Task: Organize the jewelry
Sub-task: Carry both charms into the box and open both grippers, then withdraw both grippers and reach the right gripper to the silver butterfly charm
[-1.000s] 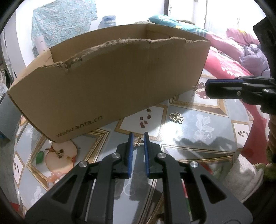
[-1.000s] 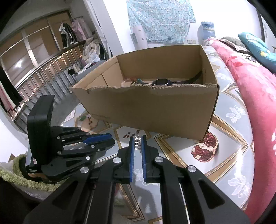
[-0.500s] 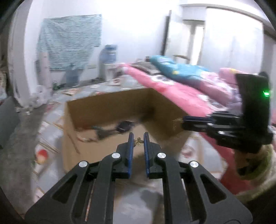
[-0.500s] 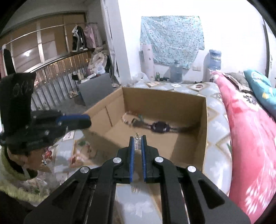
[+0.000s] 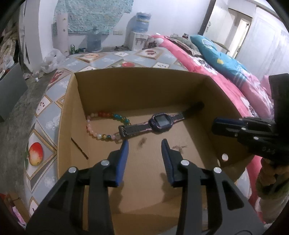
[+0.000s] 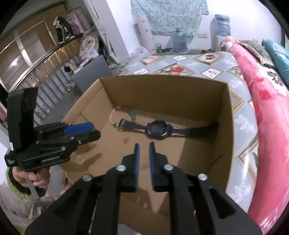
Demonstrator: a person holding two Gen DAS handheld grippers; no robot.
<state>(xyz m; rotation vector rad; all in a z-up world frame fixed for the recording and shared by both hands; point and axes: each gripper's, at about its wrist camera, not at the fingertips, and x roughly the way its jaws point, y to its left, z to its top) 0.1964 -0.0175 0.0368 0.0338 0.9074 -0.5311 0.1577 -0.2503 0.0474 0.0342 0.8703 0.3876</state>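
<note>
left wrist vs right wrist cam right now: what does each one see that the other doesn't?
Left wrist only: the apple print on the tablecloth left of the cardboard box, and the right gripper entering from the side.

Right wrist only: the metal railing, the clothes rack behind it, and the hand carrying the left gripper.

Both: the box interior with the smartwatch and bead bracelet, the pink bedding, the water dispenser, and each view's own jaws opening with nothing between them.

White wall (image 5: 171, 16) w/ blue cloth (image 5: 90, 14), pink bedding (image 6: 267, 101) right, railing (image 6: 45, 76) left.
</note>
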